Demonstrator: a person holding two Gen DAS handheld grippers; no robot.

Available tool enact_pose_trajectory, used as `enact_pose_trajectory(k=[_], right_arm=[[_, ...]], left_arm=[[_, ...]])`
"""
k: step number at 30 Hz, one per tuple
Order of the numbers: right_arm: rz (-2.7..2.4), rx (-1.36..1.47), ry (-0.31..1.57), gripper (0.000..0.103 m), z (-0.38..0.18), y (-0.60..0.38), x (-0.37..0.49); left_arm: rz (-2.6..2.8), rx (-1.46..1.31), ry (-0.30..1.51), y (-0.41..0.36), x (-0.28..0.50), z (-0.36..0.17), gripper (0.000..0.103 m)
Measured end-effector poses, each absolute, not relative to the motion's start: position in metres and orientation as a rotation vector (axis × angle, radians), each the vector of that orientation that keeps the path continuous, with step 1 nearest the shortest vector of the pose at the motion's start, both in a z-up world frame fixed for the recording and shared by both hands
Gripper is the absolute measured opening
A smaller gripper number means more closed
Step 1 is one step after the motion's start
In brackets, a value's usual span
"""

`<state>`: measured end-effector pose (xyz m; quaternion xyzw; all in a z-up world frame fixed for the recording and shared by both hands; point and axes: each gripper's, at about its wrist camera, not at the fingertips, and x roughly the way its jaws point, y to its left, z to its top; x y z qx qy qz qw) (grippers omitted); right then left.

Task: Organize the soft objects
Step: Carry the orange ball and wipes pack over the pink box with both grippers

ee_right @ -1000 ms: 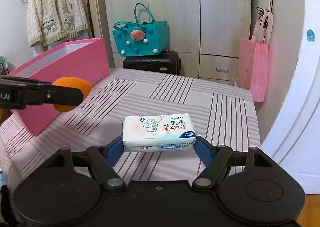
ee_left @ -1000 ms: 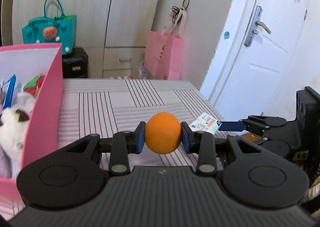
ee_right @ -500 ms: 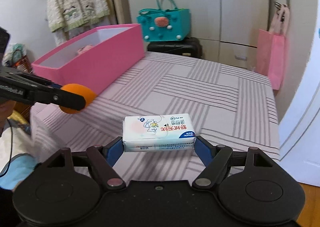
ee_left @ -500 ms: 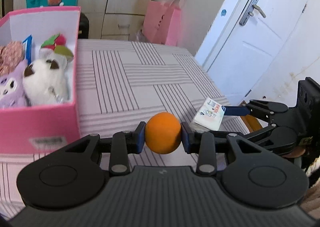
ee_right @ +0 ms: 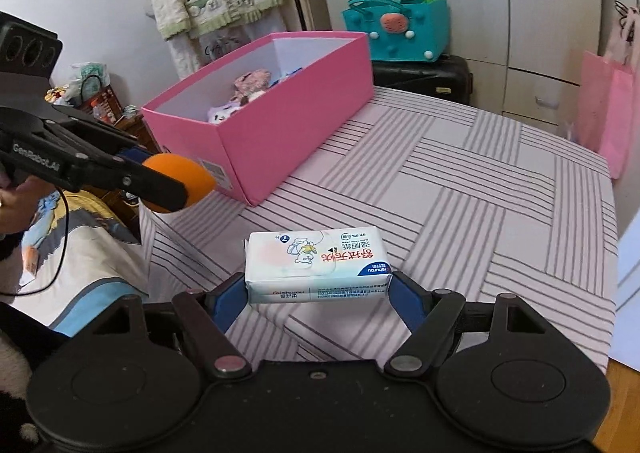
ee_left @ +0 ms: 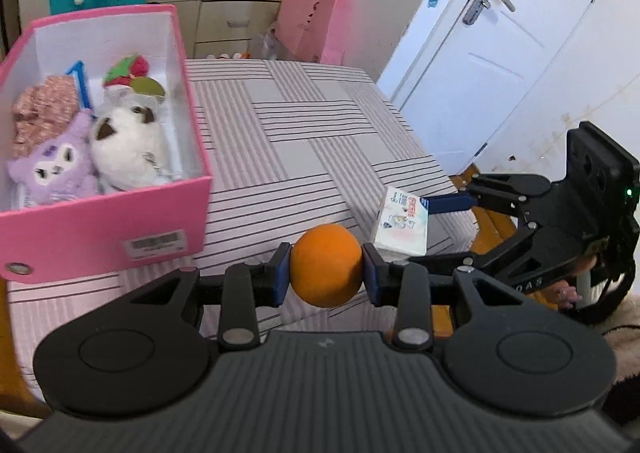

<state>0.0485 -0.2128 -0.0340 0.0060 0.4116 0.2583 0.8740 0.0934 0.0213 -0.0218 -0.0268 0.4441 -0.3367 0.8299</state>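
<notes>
Gripping a round orange foam ball, left gripper jaws pinch its sides, above the striped surface edge. Right gripper jaws clamp a white rectangular tissue pack by its ends. Pink cardboard box nearby holds plush toys, maybe four.

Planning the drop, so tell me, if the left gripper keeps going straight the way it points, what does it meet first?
Probably the striped cloth on the table. The left gripper, shut on the orange ball, aims right of the pink box, though depth is uncertain.
</notes>
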Motion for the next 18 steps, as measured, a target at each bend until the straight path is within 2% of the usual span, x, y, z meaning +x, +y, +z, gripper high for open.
enact_pose_trajectory(k=[18], right_arm=[[0.583, -0.102, 0.668, 0.081, 0.008, -0.157, 0.096]], left_arm=[[-0.682, -0.258, 0.746, 0.080, 0.138, -0.004, 0.036]])
